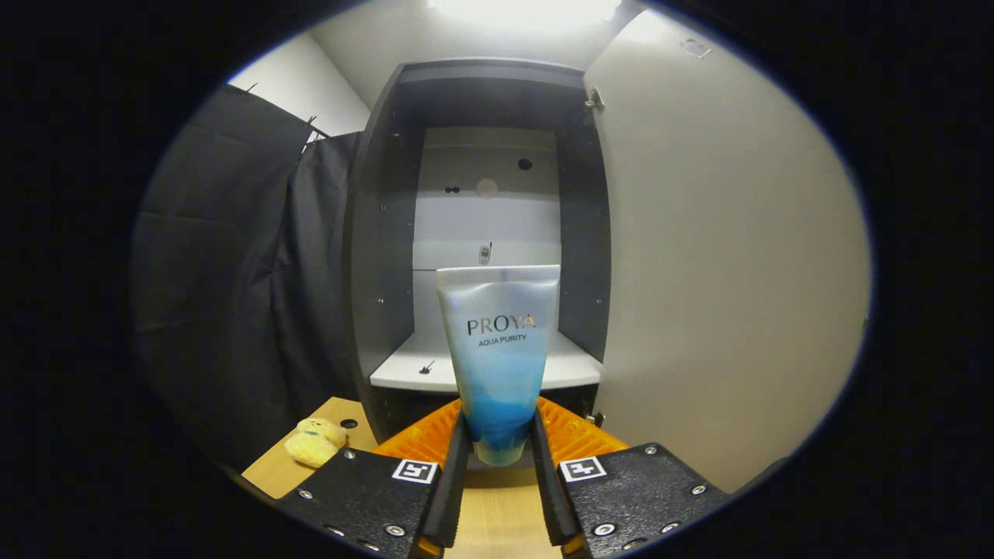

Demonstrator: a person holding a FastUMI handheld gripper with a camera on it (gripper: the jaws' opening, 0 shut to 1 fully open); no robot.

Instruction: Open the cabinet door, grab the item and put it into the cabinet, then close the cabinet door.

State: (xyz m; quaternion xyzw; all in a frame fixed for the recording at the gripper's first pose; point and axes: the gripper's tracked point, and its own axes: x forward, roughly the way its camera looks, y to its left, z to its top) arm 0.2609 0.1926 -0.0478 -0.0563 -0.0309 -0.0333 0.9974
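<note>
My gripper (497,439) is shut on a squeeze tube (498,341), silver at its flat crimped end and blue lower down. The tube stands upright between my fingers, both pressing on its lower blue part. Straight ahead stands the dark grey cabinet (380,256) with its interior open. Its white shelf (567,365) lies just beyond the tube, a little above my fingertips. The cabinet door (730,256) is swung wide open to the right of the tube, its pale inner face turned toward me.
A wooden tabletop (497,512) runs under my fingers. A small yellow plush toy (314,442) lies on it, left of the fingers, near the cabinet's base. Black cloth (233,295) hangs left of the cabinet. A small dark bit (425,367) lies on the shelf's left side.
</note>
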